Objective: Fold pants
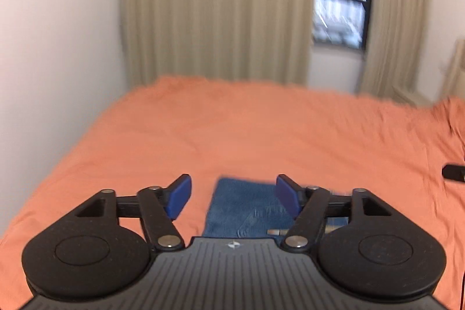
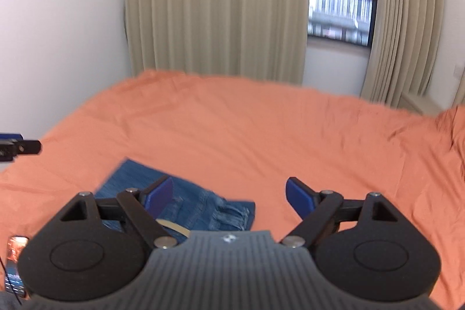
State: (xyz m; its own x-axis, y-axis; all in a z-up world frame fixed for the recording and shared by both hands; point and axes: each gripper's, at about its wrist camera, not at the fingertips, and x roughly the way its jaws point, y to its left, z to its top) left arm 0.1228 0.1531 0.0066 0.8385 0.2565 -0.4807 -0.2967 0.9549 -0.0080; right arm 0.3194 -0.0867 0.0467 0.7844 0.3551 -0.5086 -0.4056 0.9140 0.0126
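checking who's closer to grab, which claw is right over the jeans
The left claw: the folded blue denim pants lie between its open blue fingers. The right claw mostly frames bare orange bedsheet, the pants off to its left.

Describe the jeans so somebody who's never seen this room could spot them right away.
Start at the big bed with the orange sheet in front of the beige curtains. Near its front edge lie the jeans, a compact folded denim bundle. They are the only blue cloth on the sheet, with a frayed patch and a tan label showing.
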